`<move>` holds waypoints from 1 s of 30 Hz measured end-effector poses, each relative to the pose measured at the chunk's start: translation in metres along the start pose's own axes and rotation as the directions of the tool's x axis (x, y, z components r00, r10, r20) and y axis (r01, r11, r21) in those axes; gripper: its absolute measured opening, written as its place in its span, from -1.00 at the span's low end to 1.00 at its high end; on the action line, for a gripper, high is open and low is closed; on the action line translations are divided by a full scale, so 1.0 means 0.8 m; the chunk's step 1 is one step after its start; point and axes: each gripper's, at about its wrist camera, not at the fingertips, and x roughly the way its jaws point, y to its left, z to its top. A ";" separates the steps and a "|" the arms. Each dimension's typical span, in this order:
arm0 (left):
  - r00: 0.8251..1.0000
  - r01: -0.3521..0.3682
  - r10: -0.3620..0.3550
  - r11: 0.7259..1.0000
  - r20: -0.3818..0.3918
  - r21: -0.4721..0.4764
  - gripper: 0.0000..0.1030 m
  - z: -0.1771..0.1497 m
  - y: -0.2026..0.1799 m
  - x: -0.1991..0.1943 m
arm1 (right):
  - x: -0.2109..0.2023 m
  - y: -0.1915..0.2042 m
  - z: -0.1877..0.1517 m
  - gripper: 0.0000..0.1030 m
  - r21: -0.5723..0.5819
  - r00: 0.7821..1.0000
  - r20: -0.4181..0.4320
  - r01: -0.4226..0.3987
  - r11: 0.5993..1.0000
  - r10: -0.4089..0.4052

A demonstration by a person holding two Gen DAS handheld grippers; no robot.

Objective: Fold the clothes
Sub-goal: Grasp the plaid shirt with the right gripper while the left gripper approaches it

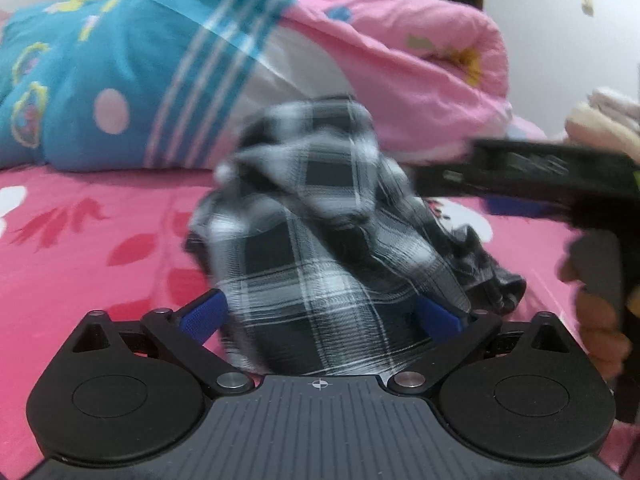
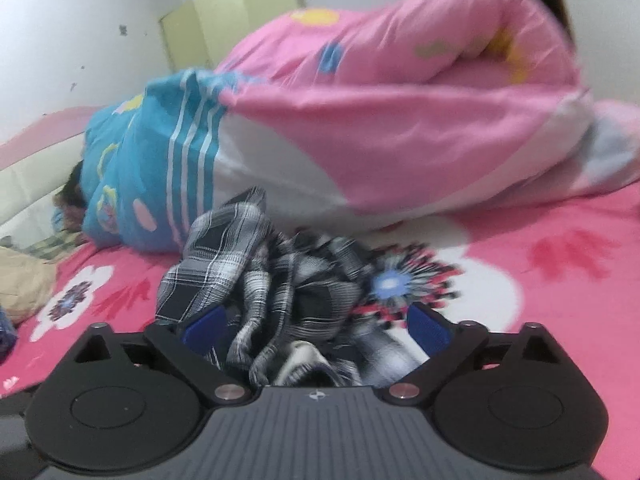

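Observation:
A black-and-white plaid shirt (image 1: 320, 220) lies crumpled in a heap on the pink flowered bedsheet (image 1: 80, 240). My left gripper (image 1: 320, 308) is open. Its blue pads (image 1: 204, 314) stand wide on either side of the heap's near end, with cloth filling the gap. The right wrist view shows the same shirt (image 2: 248, 264) from its other side. My right gripper (image 2: 316, 324) is open too, its blue pads (image 2: 430, 328) wide apart around the bunched fabric. In the left wrist view the right gripper (image 1: 520, 172) reaches in from the right, a hand (image 1: 600, 320) holding it.
A rolled quilt, pink and blue (image 1: 160, 80) (image 2: 400, 100), lies across the bed right behind the shirt. Pale folded cloth (image 1: 600, 120) sits at the far right. A beige cloth (image 2: 20, 280) lies at the left edge. A pale cupboard (image 2: 240, 20) stands against the white wall.

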 end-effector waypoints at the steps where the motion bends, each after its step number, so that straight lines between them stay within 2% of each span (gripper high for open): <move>1: 1.000 -0.005 0.005 1.000 -0.005 0.004 0.83 -0.002 -0.002 0.006 | 0.011 -0.002 -0.001 0.61 0.010 1.000 -0.020 -0.019 1.000 0.019; 2: 1.000 -0.009 0.009 1.000 -0.010 0.009 0.78 -0.003 -0.005 0.011 | 0.020 -0.004 -0.002 0.51 0.023 0.999 -0.040 -0.035 0.999 0.036; 3: 1.000 -0.013 0.013 1.000 -0.011 0.019 0.62 -0.005 -0.007 0.014 | 0.028 -0.006 -0.004 0.40 0.036 0.997 -0.059 -0.050 0.998 0.052; 5: 1.000 -0.022 0.022 0.999 -0.012 0.042 0.52 -0.008 -0.011 0.016 | 0.040 -0.010 -0.009 0.19 0.061 0.993 -0.086 -0.082 0.995 0.087; 7: 1.000 -0.029 0.029 0.999 -0.003 0.046 0.21 -0.009 -0.010 0.013 | 0.038 -0.010 -0.010 -0.24 0.076 0.989 -0.089 -0.112 0.991 0.118; 10: 1.000 -0.031 0.031 0.999 0.002 0.038 -0.09 -0.007 -0.008 0.006 | 0.030 -0.004 -0.008 -0.66 0.073 0.986 -0.081 -0.138 0.988 0.144; 13: 0.999 -0.037 0.037 0.999 -0.002 0.039 -0.29 -0.002 -0.009 0.003 | 0.014 0.009 -0.006 -0.73 0.039 0.987 -0.056 -0.147 0.988 0.149; 18: 0.999 -0.031 0.031 0.999 -0.008 0.040 -0.43 -0.001 -0.010 -0.021 | -0.029 0.030 -0.006 -0.76 -0.028 0.984 -0.027 -0.177 0.984 0.176; 25: 1.000 0.012 -0.013 0.998 0.006 0.058 -0.43 -0.010 -0.018 -0.082 | -0.110 0.045 -0.011 -0.79 -0.054 0.977 -0.025 -0.213 0.976 0.212; 30: 0.996 0.086 -0.088 0.992 0.017 0.093 -0.42 -0.029 -0.025 -0.127 | -0.164 0.052 -0.037 -0.81 -0.052 0.972 -0.060 -0.230 0.972 0.227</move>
